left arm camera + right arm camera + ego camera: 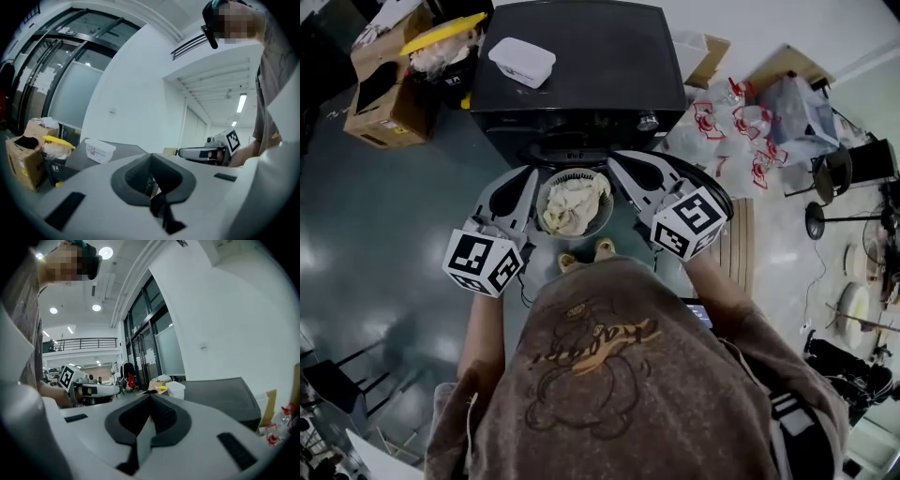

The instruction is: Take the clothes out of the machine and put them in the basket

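Observation:
In the head view a round basket (607, 217) sits on the floor in front of the dark washing machine (581, 84), with cream clothes (573, 202) piled in it. My left gripper (528, 178) hangs just left of the basket and my right gripper (616, 161) just right of it, both raised above it. In the left gripper view the left gripper (151, 161) has its jaws together with nothing between them. The right gripper (150, 403) likewise shows its jaws closed and empty. Each gripper view shows the machine's flat top (112, 151) (220, 394) ahead.
A white lidded box (522, 61) lies on the machine's top. Cardboard boxes (386, 89) and a yellow-lidded bin (442, 37) stand to the left. Clear bags with red ties (736, 127) and a black stand (817, 217) are on the right. The person's feet (583, 253) are just behind the basket.

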`<state>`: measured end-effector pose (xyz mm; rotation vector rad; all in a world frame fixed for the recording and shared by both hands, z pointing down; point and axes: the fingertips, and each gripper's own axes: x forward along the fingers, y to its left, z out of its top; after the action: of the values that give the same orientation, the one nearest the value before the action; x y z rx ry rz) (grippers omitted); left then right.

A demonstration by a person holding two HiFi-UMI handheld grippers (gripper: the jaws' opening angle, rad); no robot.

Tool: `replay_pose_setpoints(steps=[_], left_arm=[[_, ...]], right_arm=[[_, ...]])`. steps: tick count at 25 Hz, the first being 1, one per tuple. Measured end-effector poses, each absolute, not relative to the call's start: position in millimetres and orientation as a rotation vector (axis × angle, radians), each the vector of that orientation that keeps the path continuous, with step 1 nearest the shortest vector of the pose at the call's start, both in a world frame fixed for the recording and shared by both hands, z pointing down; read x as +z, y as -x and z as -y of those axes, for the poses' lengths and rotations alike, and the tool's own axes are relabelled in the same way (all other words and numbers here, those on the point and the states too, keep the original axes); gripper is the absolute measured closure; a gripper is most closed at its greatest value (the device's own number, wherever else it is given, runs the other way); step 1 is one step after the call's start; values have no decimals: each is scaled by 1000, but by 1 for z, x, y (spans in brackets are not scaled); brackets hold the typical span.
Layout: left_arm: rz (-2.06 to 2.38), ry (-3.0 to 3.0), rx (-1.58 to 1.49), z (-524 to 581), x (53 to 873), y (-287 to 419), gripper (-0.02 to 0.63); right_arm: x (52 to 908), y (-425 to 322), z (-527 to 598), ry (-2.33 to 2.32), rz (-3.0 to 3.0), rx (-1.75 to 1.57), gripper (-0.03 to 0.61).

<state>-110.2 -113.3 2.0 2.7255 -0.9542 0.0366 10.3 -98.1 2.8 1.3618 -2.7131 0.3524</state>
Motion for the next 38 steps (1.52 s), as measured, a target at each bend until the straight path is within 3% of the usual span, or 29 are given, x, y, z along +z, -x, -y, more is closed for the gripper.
replay_pose_setpoints(steps=[14,38], left_arm=[[1047,-2675,30,126,33,90,606],[1081,-2647,53,155,36,89,607]], right_arm=[[28,-50,112,-1403,2709,384,581],[39,-40,146,-1295,2713,394,581]])
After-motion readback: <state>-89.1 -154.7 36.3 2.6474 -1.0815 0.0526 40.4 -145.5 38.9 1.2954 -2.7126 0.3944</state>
